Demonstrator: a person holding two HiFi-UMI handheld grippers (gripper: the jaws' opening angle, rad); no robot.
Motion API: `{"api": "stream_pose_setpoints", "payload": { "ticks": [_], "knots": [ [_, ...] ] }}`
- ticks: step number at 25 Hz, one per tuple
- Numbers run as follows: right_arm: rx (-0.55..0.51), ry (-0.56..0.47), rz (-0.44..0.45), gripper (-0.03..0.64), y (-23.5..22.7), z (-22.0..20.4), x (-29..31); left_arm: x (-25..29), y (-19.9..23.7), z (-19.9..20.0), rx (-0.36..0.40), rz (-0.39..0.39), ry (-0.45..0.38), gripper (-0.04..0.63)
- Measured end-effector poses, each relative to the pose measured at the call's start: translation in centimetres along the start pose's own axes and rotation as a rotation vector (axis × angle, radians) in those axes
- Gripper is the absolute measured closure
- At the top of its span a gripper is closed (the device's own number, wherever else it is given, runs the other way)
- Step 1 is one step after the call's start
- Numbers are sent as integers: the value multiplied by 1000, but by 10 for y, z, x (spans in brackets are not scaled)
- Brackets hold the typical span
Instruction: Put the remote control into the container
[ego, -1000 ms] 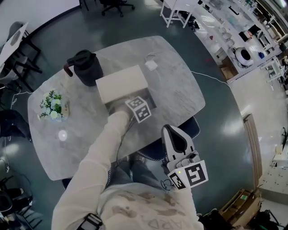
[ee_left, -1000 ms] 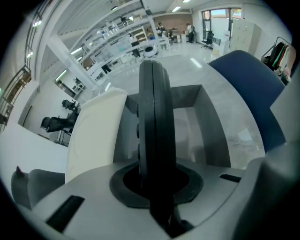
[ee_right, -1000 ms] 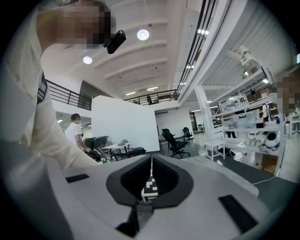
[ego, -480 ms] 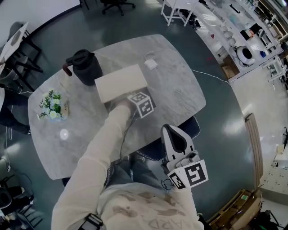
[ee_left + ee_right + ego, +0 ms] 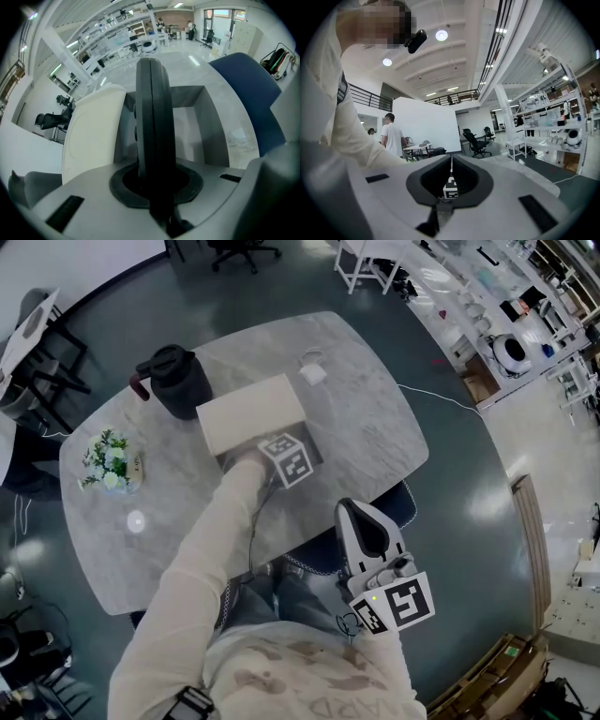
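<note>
Nothing is shifting noticeably since 1 second ago: left gripper (image 5: 154, 180) is clamping remote control (image 5: 152, 117) upright at mouth of open container (image 5: 208, 126), release apparently pending; right gripper (image 5: 451, 180) is idling, jaws together.

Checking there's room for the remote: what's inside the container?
Bare grey walls and floor show inside the container. The remote control, gripped by the left claw, covers a middle strip of the floor, so anything lying there cannot be seen.

Head view: steeply down over the surface (image 5: 366, 418). Left gripper view: close into the container (image 5: 208, 126), shared with head view. Right gripper view: level, roomward.
</note>
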State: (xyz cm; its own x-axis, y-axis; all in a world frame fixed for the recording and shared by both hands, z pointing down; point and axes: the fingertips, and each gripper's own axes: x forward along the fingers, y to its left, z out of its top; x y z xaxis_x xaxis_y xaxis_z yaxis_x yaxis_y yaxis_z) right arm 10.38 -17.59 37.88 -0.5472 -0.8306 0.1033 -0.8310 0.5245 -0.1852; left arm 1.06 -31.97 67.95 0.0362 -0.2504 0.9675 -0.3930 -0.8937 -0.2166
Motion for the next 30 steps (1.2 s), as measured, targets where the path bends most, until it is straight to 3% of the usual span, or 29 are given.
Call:
{"api": "stream_pose_setpoints", "payload": {
  "ticks": [16, 30],
  "knots": [
    [0, 4, 1, 595, 0, -1, -5, -4, 0, 1, -94, -52, -100, 534],
    [-2, 1, -3, 595, -1, 2, -10, -2, -4, 0, -58, -51, -69, 529]
  ]
}}
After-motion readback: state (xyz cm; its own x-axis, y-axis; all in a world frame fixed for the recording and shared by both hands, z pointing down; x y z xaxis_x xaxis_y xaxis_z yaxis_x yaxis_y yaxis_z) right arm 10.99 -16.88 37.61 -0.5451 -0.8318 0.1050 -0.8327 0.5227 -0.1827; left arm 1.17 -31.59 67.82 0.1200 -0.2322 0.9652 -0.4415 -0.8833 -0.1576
